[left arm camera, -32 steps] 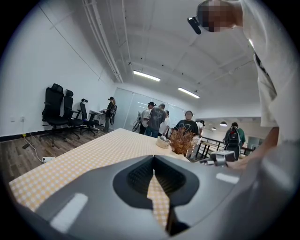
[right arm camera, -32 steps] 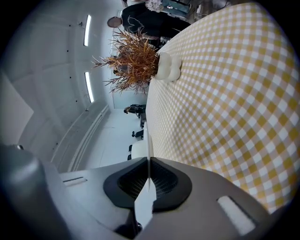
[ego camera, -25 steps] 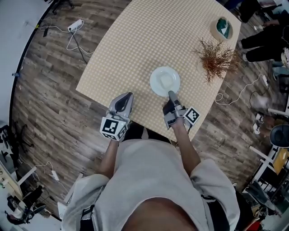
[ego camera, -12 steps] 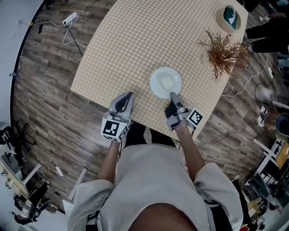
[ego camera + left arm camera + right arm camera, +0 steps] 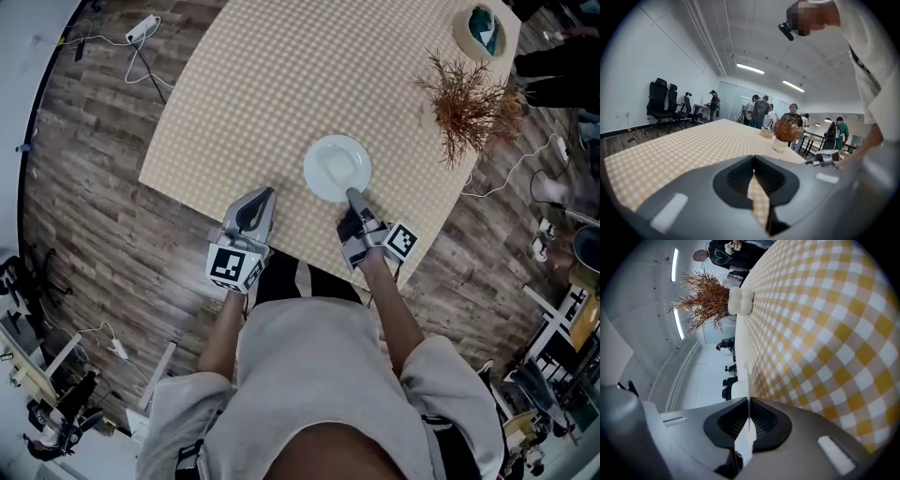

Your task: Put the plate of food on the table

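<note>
1. The round white plate (image 5: pixel 337 167) sits over the near part of the table under its yellow-and-white checked cloth (image 5: pixel 272 84), at 12 o'clock from the right gripper (image 5: pixel 352 195). Whether its base already rests on the cloth cannot be told.
2. The plate's rim is pinched at its 6 o'clock edge by the right gripper. In the right gripper view, the thin white edge is seen clamped between the ribbed pads (image 5: pixel 765 420).
3. The left gripper (image 5: pixel 267 197) is held at 8 o'clock from the plate. Its jaws are pressed together and nothing is held between them.
4. A pale heap of food, too faint to name, is seen at the plate's middle. The plate should therefore be kept level and lowered until it is fully borne by the cloth.
5. Only then should the jaws be spread, and the gripper drawn back low toward 6 o'clock so that the rim is not tipped.
6. The rust-brown dried plant in a white vase (image 5: pixel 469 98), at 2 o'clock from the plate, and the beige bowl (image 5: pixel 481 30) beyond it stand well apart, so the spot is judged free of them.
7. No brand or legible writing is found; only black-and-white square markers (image 5: pixel 232 265) are seen on the gripper cubes.
</note>
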